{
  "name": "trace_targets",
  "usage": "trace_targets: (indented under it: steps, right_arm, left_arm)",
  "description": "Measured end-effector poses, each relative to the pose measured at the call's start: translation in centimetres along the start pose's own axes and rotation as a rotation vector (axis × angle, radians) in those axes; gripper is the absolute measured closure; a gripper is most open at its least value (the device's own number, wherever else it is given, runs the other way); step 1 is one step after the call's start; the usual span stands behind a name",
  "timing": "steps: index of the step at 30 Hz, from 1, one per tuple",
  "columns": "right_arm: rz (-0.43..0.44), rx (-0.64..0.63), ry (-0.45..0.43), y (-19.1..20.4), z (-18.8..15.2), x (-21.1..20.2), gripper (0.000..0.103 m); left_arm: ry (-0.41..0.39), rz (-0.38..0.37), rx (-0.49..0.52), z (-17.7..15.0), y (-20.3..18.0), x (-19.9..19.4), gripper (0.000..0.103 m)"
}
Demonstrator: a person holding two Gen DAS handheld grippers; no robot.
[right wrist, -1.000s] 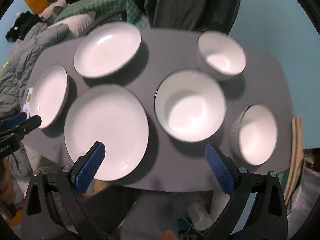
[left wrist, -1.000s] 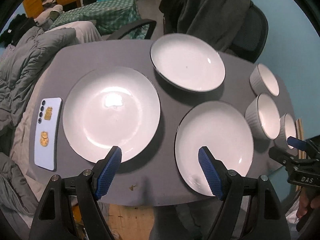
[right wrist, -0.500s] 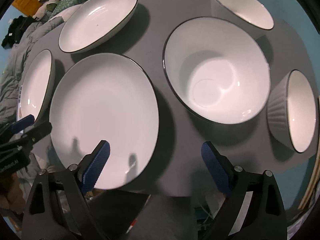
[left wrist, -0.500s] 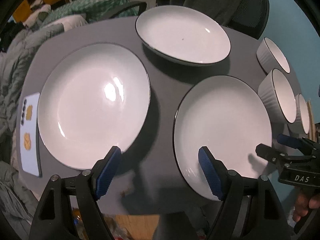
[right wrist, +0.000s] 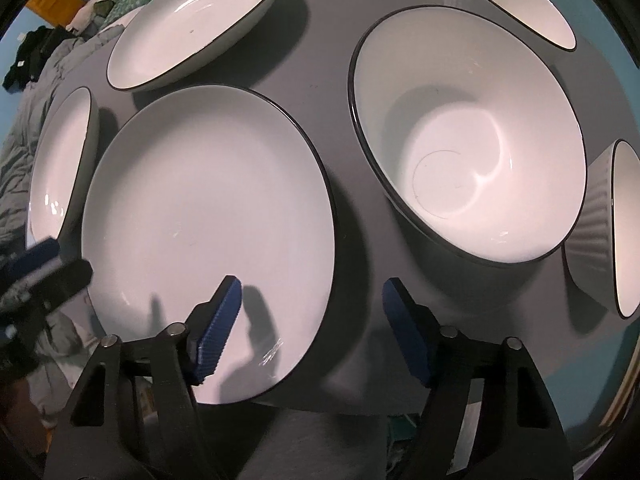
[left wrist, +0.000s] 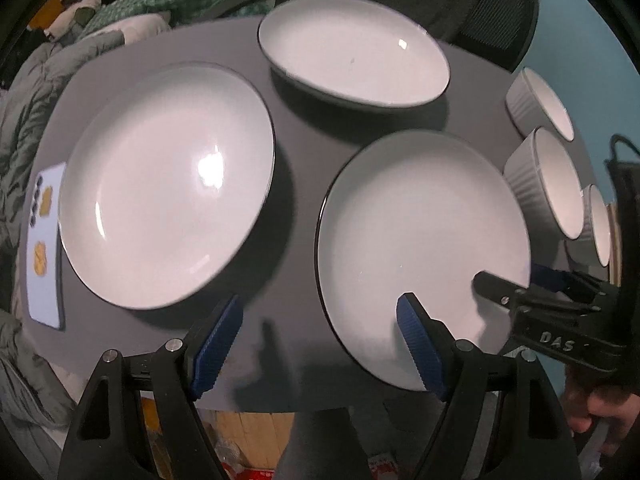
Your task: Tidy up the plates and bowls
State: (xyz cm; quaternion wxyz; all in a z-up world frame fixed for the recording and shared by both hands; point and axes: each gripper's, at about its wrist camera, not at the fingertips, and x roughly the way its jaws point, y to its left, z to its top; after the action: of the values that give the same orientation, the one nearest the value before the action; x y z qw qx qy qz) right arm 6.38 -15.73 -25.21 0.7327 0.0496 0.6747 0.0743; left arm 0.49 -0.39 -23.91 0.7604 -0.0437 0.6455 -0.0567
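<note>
A grey counter [left wrist: 304, 208] carries white, dark-rimmed crockery, all lying mouth up. Three plates form a triangle: the left plate [left wrist: 168, 184], the far plate [left wrist: 352, 48] and the near plate [right wrist: 208, 208]. Right of them stand three ribbed bowls in a row running away from the viewer; the middle bowl [right wrist: 468, 132] is largest in view. The left hand-held gripper [left wrist: 320, 344] hangs apart over the near plate's left rim. The right hand-held gripper [right wrist: 312, 320], its jaws just closing yet apart, straddles that plate's right rim without touching.
</note>
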Motion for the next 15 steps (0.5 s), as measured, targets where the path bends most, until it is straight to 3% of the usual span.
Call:
trace_targets:
  steps: [2, 5, 7, 11, 15]
  right_arm:
    - [0.000, -0.004, -0.002, -0.3, -0.1, -0.2, 0.030]
    - [-0.013, -0.026, -0.010, -0.3, 0.2, -0.5, 0.038]
    - [-0.004, -0.033, -0.013, -0.5, 0.4, -0.9, 0.049]
    - [0.033, -0.023, -0.011, -1.0, 0.7, -1.6, 0.062]
    - [0.034, -0.033, -0.010, -0.7, 0.8, -2.3, 0.066]
  left_arm:
    - [0.016, 0.004, -0.007, 0.2, 0.2, 0.8, 0.023]
    - [0.012, -0.010, -0.010, 1.3, 0.4, 1.4, 0.023]
    - [0.008, -0.011, -0.004, 1.6, 0.4, 1.5, 0.023]
    - [0.012, -0.026, -0.015, 2.8, 1.0, 1.8, 0.024]
    - [0.022, -0.052, -0.041, 4.1, 1.9, 2.2, 0.039]
